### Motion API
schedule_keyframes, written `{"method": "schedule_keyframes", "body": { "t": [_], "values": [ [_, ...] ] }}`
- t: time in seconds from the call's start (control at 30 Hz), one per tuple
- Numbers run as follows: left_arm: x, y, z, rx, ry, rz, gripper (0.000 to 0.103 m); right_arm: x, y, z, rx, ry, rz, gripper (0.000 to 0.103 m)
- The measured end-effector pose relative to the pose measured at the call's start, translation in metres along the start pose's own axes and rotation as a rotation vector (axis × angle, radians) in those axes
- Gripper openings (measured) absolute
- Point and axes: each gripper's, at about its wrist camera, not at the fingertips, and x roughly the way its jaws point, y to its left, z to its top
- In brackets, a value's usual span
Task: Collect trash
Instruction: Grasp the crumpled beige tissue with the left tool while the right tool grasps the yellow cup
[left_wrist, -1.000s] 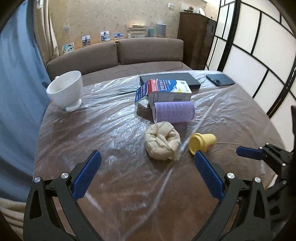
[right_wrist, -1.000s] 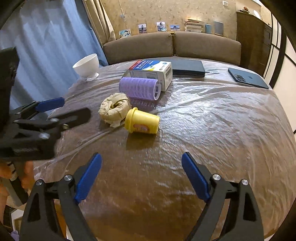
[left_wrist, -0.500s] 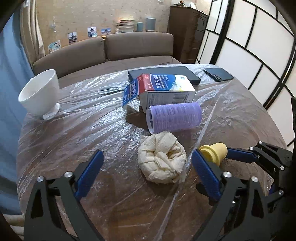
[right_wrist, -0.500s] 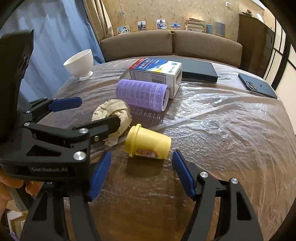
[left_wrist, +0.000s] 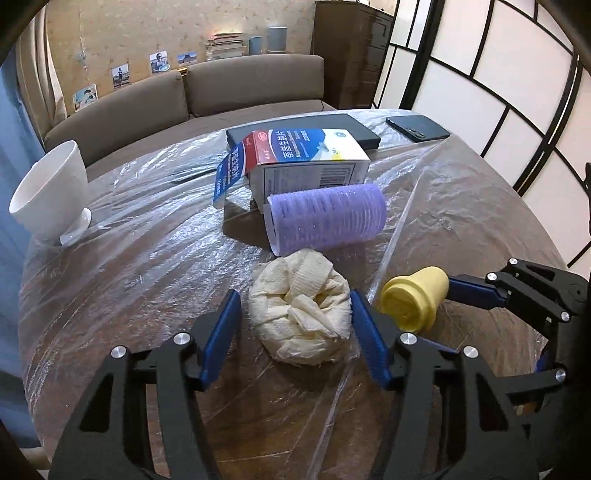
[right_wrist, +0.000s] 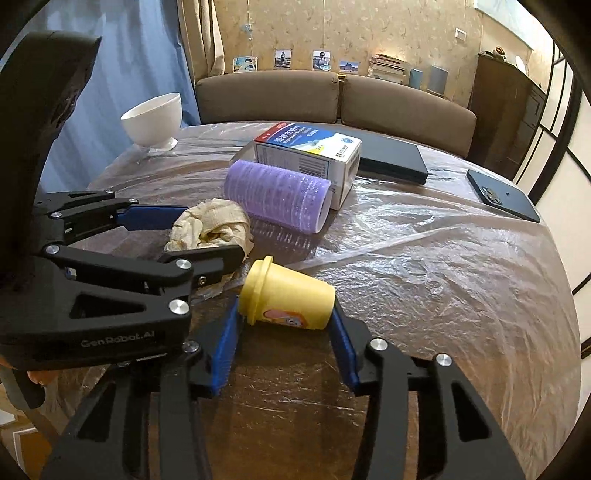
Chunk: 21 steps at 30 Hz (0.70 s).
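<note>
On the worktop (left_wrist: 110, 295), the crumpled wad (left_wrist: 301, 314) lies between the left tongs (left_wrist: 295, 341), the toppled cup (right_wrist: 288, 297) between the right tongs (right_wrist: 282, 341) just to its right, the roller (left_wrist: 327, 218) behind both, the carton (left_wrist: 306, 162) behind that, and the bowl (left_wrist: 48, 192) far left.

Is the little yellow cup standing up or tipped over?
Tipped over. The yellow cup lies on its side on the plastic-covered table, rim pointing left, between the open right tongs.

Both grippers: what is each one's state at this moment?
Left gripper: open, fingers around the crumpled beige paper wad.
Right gripper: open, fingers around the small yellow plastic cup lying on its side.
</note>
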Motion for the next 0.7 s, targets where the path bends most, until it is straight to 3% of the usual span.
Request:
{"method": "schedule_keyframes", "body": {
  "t": [0.13,0.23,0.3,0.43,0.7],
  "values": [
    [0.001,-0.002,0.001,0.019,-0.002,0.004,0.062,-0.003,-0.003,-0.003,0.010,0.001,-0.005,0.045],
    [0.002,-0.002,0.001,0.020,0.003,0.018,0.070,-0.004,-0.004,-0.004,0.014,0.003,-0.011,0.045],
    [0.003,-0.002,0.000,0.033,-0.004,0.023,0.070,-0.006,-0.005,-0.005,0.023,0.005,-0.014,0.045],
    [0.001,-0.005,-0.001,0.050,-0.009,0.018,0.052,-0.010,-0.006,-0.005,0.034,0.000,-0.015,0.045],
    [-0.009,-0.003,-0.010,0.004,-0.006,0.005,0.052,-0.022,-0.014,-0.008,0.067,-0.006,-0.008,0.045]
  ]
}}
